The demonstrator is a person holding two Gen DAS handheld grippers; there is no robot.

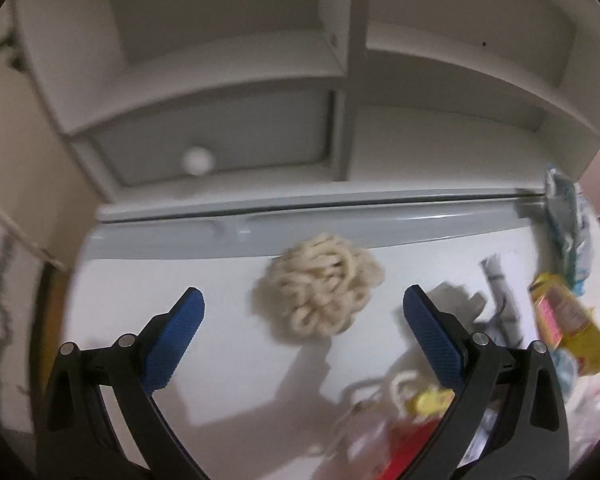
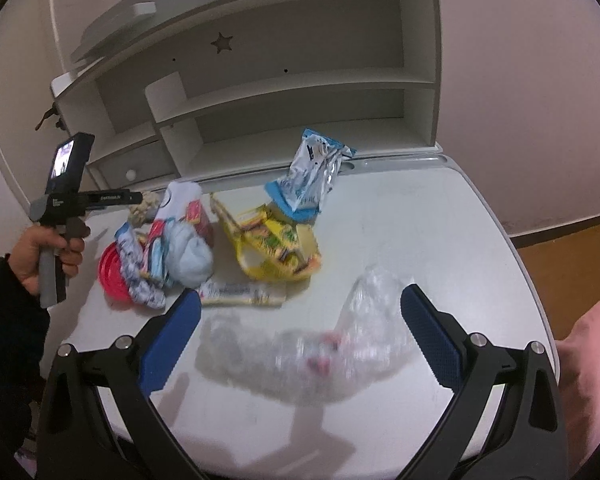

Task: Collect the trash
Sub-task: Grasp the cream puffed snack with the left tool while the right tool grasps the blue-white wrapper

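Near the back edge of the white desk (image 1: pixel 148 280) lay a cream bundle of looped cord (image 1: pixel 318 284). The left gripper (image 1: pixel 304 312) hovered with its blue pads spread wide and empty, the bundle lying between them. Closing squarely over its middle looked wisest (loose loops could slip). Further right, the heap of coloured wrappers (image 2: pixel 220 240) sat mid-desk. Toward the front edge, a crumpled clear plastic bag (image 2: pixel 320 344) lay between the fingers of the right gripper (image 2: pixel 300 328), also apart and holding nothing; gathering several folds would probably grip better.

No print on the wrappers (image 2: pixel 278 246) is legible (all blurred).
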